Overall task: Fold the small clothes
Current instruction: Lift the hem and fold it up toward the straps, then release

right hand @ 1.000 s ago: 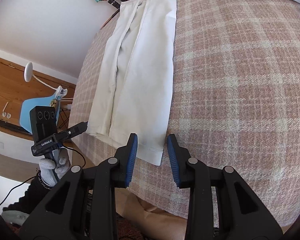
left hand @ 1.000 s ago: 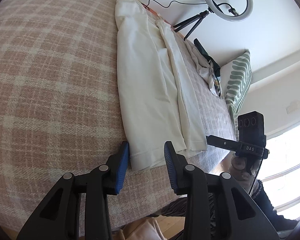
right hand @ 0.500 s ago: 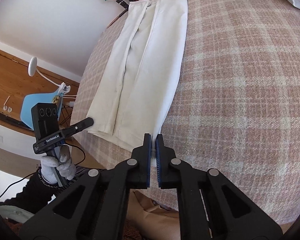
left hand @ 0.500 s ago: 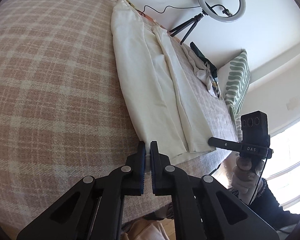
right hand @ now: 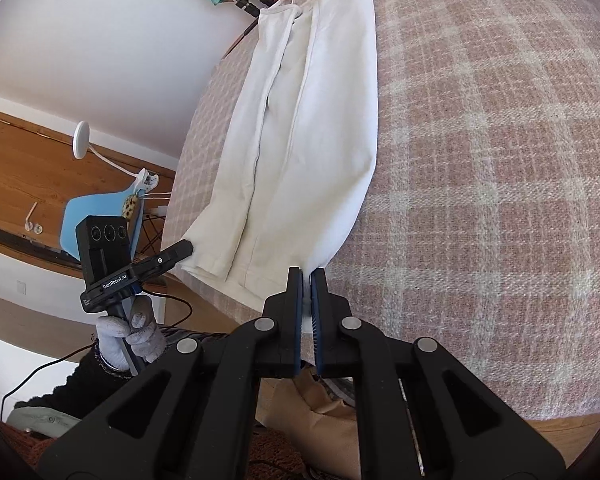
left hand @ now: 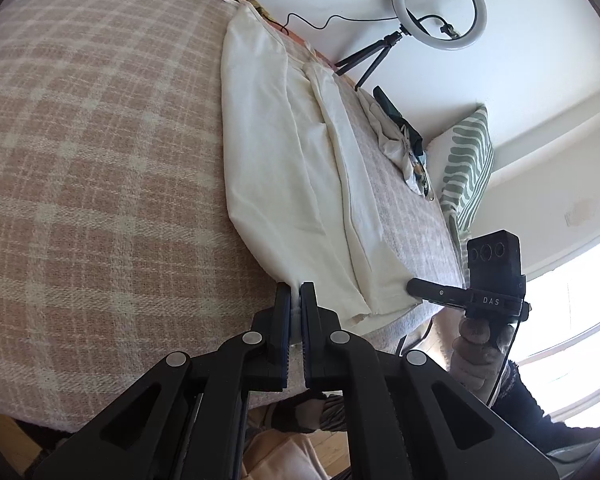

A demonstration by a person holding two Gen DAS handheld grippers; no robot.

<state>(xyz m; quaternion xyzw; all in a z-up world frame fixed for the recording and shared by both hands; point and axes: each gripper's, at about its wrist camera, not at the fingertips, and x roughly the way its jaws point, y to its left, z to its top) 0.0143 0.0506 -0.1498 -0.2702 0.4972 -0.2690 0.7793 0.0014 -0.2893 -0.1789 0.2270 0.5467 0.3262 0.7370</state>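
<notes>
Closed since earlier on near hem corners: left gripper (left hand: 296, 300), right gripper (right hand: 306, 280) pinching white garment (left hand: 276, 168). Soft, light, limp; corner holds suit folding toward far end.

Matt cream cloth garment (left hand: 284, 184) lies on a coarse, woolly checked blanket (left hand: 100, 160).

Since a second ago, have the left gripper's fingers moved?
Yes. The left gripper fingers have closed together onto the near hem corner of the cream folded garment on the pink plaid blanket.
</notes>
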